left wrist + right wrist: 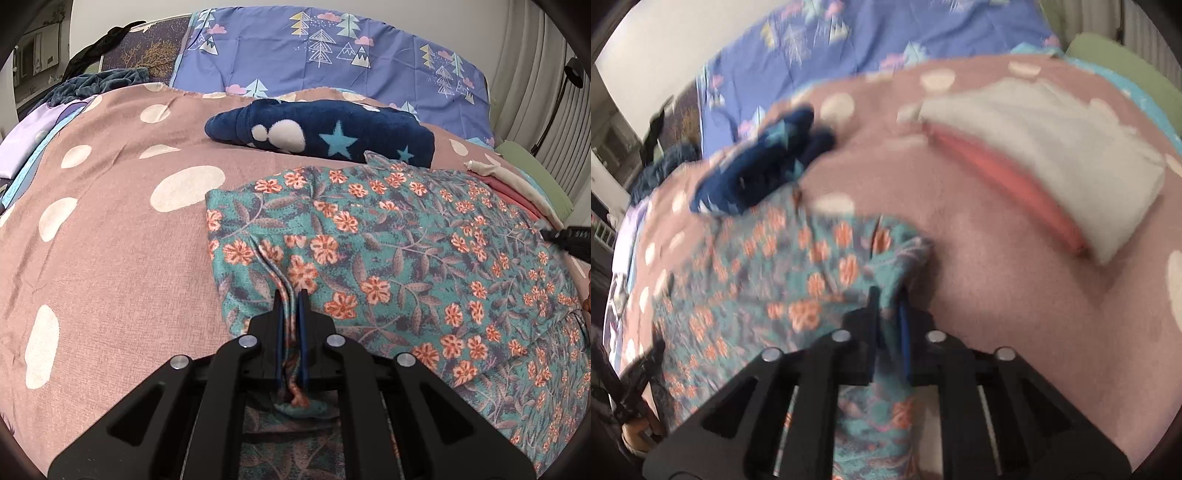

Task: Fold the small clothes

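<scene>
Teal floral garment (388, 236) on the dotted bedspread (110, 258) | left gripper (290, 295) and right gripper (888, 295) both pinching its edges | mid-fold, folded stack (1045, 155) beside it done

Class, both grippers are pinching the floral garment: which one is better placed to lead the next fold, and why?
Probably the left gripper: its view is sharp and steady, gripping the floral garment beside open bedspread. The right gripper grips too, but its view is motion-blurred.
</scene>
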`<state>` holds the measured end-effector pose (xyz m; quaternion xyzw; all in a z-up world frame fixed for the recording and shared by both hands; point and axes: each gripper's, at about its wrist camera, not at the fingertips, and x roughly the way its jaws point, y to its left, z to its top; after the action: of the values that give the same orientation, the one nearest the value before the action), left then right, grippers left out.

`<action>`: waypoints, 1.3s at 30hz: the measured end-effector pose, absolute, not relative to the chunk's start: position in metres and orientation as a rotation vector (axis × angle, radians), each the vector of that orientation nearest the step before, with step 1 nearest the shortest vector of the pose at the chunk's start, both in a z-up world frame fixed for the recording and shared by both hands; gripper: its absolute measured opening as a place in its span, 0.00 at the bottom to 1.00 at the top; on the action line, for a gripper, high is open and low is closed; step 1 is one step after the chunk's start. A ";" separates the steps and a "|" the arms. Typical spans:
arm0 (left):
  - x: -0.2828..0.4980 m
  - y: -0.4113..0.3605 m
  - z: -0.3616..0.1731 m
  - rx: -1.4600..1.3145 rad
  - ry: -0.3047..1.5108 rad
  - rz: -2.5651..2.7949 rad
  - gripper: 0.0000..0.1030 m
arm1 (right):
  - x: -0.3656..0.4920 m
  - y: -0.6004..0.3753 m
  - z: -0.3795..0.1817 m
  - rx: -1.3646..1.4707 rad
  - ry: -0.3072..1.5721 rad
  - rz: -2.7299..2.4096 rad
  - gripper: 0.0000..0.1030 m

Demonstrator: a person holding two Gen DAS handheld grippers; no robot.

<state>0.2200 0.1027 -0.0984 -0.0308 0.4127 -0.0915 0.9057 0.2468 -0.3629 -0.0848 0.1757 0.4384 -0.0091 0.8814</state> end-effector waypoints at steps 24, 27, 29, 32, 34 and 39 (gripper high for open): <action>0.208 0.102 -0.048 0.000 0.688 -0.195 0.03 | 0.227 -0.344 -0.085 0.239 0.887 -0.084 0.14; 0.219 0.108 -0.075 0.019 0.808 -0.138 0.13 | 0.193 -0.330 -0.066 0.253 0.809 -0.004 0.14; 0.215 0.114 -0.083 -0.028 0.825 -0.137 0.17 | 0.181 -0.317 -0.070 0.248 0.850 0.096 0.14; 0.203 0.115 -0.075 -0.059 0.797 -0.185 0.24 | 0.171 -0.300 -0.101 0.076 0.951 0.044 0.13; 0.192 0.107 -0.075 -0.010 0.800 -0.220 0.30 | 0.171 -0.306 -0.113 0.055 0.936 0.026 0.10; 0.178 0.100 -0.086 0.072 0.828 -0.198 0.33 | 0.166 -0.304 -0.108 0.042 0.933 -0.063 0.02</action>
<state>0.1783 0.1000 -0.0862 0.0349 0.4017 -0.0958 0.9101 0.1657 -0.3035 -0.1078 0.0201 0.4495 -0.0302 0.8925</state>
